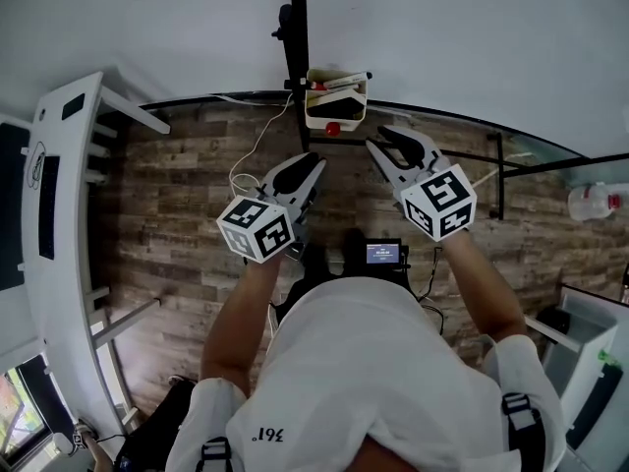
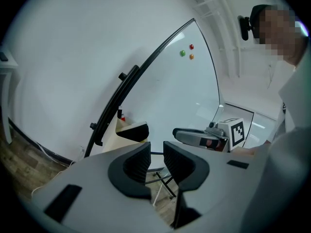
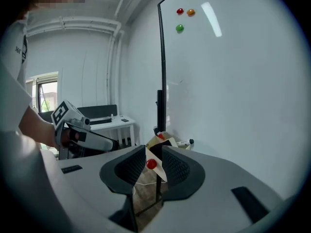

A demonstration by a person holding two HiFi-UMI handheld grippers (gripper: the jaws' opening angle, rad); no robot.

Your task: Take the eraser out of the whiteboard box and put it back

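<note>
Both empty: left gripper (image 2: 155,152) jaws apart, nothing between; right gripper (image 3: 153,155) jaws part-open, lined up on the whiteboard box (image 1: 336,106) but short of it. Eraser (image 2: 133,131) (the dark block, I think) sits in the box on the board frame. Likely light, soft felt face, stiff back — pinch across the narrow sides.

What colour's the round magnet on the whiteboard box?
The magnet is red, clearest in right gripper view.
</note>
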